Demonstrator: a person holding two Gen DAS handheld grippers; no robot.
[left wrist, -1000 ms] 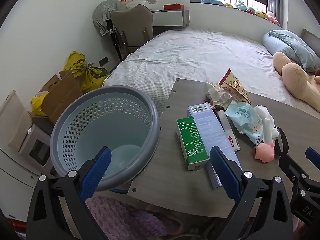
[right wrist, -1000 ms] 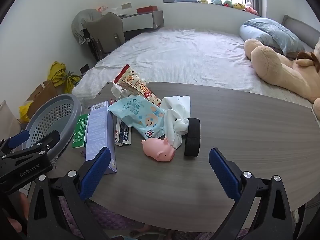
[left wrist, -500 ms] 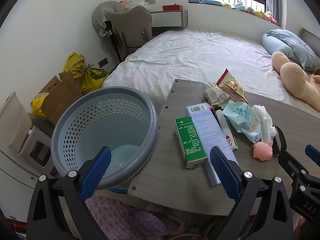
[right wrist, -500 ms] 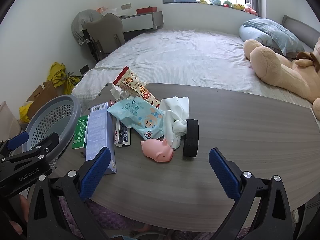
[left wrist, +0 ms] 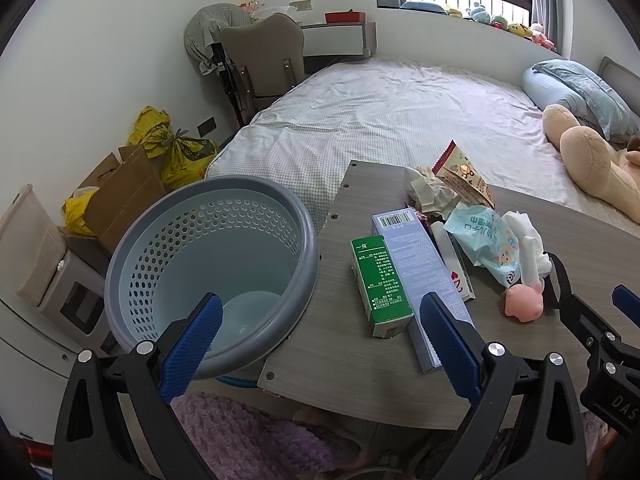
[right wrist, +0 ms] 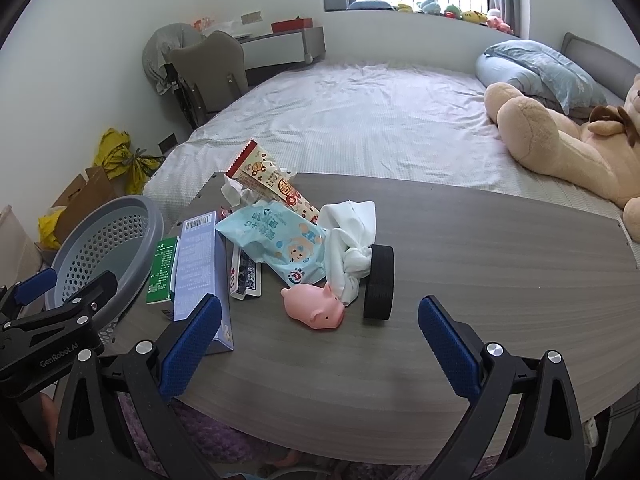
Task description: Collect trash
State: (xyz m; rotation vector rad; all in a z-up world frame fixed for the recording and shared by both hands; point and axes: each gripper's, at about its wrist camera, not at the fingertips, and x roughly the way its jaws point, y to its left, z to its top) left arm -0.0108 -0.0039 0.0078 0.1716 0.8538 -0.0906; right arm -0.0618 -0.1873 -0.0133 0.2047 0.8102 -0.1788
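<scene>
The basket [left wrist: 208,264] is set against the table [right wrist: 460,280] edge so the trash [right wrist: 276,248] heaped nearby can be dropped in; both the left claw [left wrist: 320,332] and right claw [right wrist: 320,332] are held spread and empty.

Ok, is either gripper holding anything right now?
No. The left gripper and right gripper are both open with nothing between their fingers; the trash lies untouched on the table.

"GenRobot.AI" on left tongs [right wrist: 52,288] body | "DAS…" cut off on right tongs [left wrist: 600,316] body | barcode, digits unreadable, on lavender box [right wrist: 200,264] beside green box [left wrist: 378,284] | green box print unreadable
</scene>
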